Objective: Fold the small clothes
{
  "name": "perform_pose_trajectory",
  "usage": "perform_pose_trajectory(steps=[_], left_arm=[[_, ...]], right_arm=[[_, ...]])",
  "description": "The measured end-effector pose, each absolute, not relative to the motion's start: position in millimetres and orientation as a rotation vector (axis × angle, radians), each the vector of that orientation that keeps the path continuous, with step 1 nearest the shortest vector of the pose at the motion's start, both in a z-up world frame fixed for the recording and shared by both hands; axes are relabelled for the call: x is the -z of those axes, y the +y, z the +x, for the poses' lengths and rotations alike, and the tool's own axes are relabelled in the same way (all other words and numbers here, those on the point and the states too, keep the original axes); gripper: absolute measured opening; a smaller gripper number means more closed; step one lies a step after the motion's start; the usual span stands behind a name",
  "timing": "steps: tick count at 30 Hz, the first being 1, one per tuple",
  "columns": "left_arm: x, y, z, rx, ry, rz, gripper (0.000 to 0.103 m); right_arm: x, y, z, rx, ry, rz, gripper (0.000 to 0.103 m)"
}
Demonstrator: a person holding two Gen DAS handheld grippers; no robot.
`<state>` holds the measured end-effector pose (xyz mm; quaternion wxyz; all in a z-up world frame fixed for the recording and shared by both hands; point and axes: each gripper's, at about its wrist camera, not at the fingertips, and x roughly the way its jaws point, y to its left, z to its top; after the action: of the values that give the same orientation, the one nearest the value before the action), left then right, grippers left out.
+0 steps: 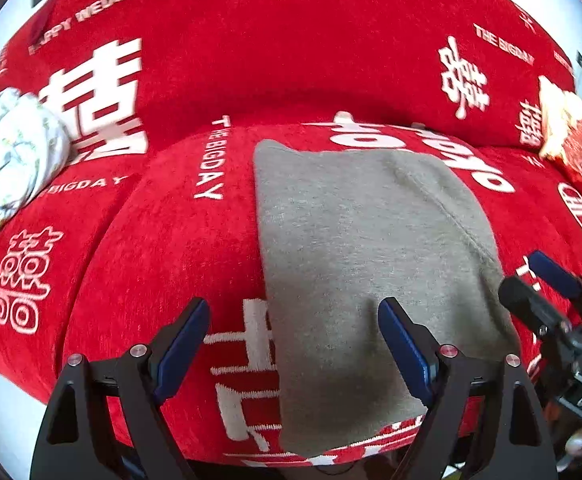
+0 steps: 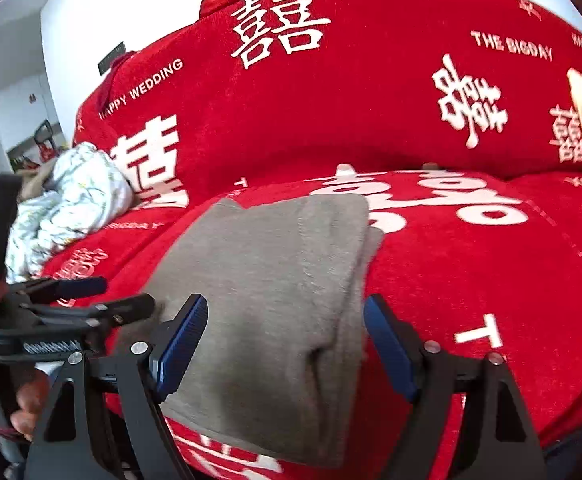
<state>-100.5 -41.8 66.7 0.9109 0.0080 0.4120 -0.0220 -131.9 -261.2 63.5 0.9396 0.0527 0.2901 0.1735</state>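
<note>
A grey garment [image 1: 363,264] lies folded into a long strip on the red sofa seat [image 1: 163,248]; it also shows in the right wrist view [image 2: 275,288]. My left gripper [image 1: 293,344] is open, its jaws straddling the garment's near left edge, just above it. My right gripper [image 2: 285,344] is open over the garment's near right part, holding nothing. The right gripper shows at the right edge of the left wrist view [image 1: 539,292]. The left gripper shows at the left of the right wrist view [image 2: 91,296].
A crumpled white patterned cloth [image 1: 11,168] lies on the seat at the left, also in the right wrist view [image 2: 71,208]. The red sofa back [image 1: 291,60] rises behind. A cream and red cushion [image 1: 571,136] sits at the right.
</note>
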Motion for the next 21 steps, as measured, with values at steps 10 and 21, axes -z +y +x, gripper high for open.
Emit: perform_pose_trajectory(steps=[10,21], left_arm=[[-68.8,-46.9,-117.3,-0.041,0.811,0.035,0.087],[-62.6,-62.1,-120.3,-0.012,0.839,0.072,0.087]], right_arm=[[-59.2,-253.5,-138.9,-0.373,0.588,0.049,0.083],[-57.5,-252.2,-141.6,-0.377,0.592,0.040,0.083]])
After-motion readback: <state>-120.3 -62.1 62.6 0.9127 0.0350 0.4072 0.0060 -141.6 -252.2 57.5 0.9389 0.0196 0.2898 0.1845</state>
